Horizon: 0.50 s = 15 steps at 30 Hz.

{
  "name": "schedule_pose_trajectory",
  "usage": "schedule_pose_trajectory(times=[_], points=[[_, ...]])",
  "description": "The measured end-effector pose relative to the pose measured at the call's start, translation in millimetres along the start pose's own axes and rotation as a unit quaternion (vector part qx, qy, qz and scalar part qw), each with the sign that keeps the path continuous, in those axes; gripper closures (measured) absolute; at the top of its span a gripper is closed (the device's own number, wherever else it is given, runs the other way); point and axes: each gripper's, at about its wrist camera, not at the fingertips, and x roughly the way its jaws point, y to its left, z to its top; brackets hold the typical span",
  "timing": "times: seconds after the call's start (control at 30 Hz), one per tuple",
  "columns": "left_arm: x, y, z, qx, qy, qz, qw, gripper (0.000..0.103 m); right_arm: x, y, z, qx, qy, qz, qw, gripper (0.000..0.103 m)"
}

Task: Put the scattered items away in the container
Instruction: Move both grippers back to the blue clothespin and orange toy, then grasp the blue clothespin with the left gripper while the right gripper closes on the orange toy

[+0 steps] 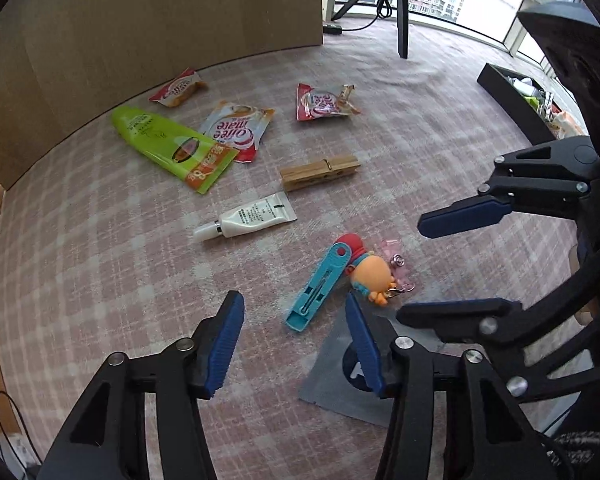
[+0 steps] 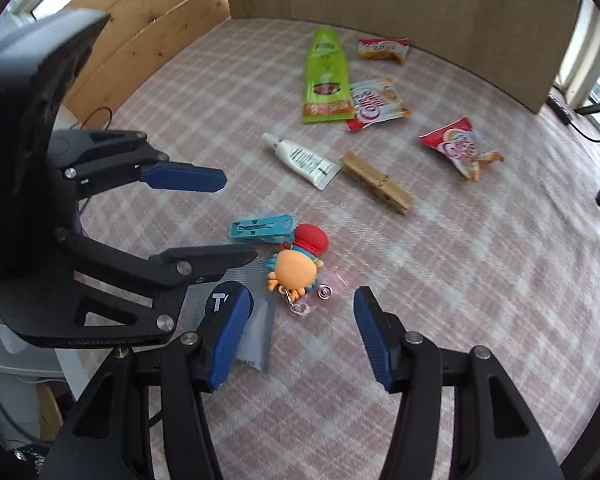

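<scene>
three sachets (image 1: 236, 130), two clothespins (image 1: 320, 171), two tubes (image 1: 246, 220)

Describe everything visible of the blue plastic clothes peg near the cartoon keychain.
The blue clothes peg is light blue plastic, long and flat, with a round end, a slotted body and a thin metal spring wire along its middle. It lies flat on the pink checked cloth, unheld. Its round end touches the keychain figure by the red cap. Its other end lies at the edge of a grey sheet; contact there is unclear.

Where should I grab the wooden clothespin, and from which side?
Judging by its pose, grip the wooden clothespin across its long flat sides near the middle spring, coming straight down from above. It lies flat on the checked cloth, apart from the white tube, so both sides look free for the fingers.
</scene>
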Motion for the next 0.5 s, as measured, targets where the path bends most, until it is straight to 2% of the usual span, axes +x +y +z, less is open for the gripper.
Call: schedule_pose_trajectory(times=[0.1, 0.23, 0.5], points=[[3.1, 2.9, 0.8, 0.003, 0.0, -0.002, 1.0, 0.058, 7.6, -1.9, 3.7, 0.002, 0.008, -0.002, 1.0, 0.058], [8.8, 5.3, 1.4, 0.006, 0.004, 0.0, 1.0, 0.062, 16.2, -2.1, 9.8, 0.0, 0.015, 0.001, 1.0, 0.059], [17.0, 13.9, 1.2, 0.004, 0.011, -0.012, 0.9999, 0.064, 28.5, 1.4, 20.7, -0.016, 0.025, -0.01, 1.0, 0.06]])
